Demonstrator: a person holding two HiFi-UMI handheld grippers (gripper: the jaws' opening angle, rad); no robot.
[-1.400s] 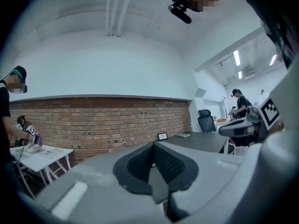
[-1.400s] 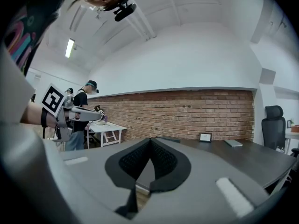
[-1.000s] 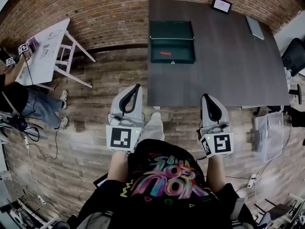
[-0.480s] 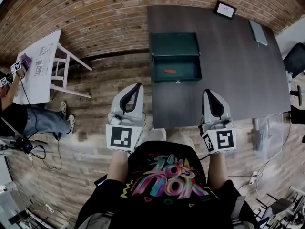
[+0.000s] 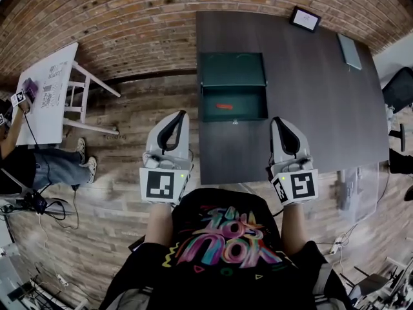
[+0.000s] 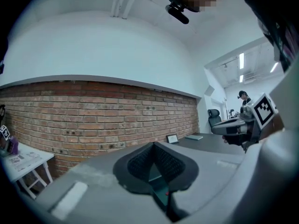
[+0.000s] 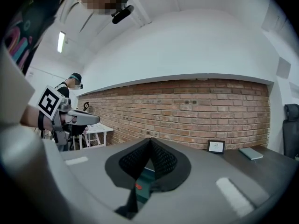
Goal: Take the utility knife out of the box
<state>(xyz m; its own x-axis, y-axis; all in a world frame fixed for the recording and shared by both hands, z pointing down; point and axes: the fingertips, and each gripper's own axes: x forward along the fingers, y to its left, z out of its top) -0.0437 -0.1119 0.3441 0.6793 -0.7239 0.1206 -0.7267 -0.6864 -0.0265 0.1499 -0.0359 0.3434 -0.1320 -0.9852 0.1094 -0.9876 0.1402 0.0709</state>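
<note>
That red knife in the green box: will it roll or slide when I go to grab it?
The knife looks slim and flat, so it is probably stiff, light and unlikely to roll. It lies alone on the floor of the open box, so it may skid if nudged. It is too small here to judge its surface.

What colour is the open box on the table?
The box is dark green, clearest in the head view.

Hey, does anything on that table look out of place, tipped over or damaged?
Nothing stands out. The box sits open and upright on the table, the knife lies flat inside it, and nothing looks spilled or broken.
</note>
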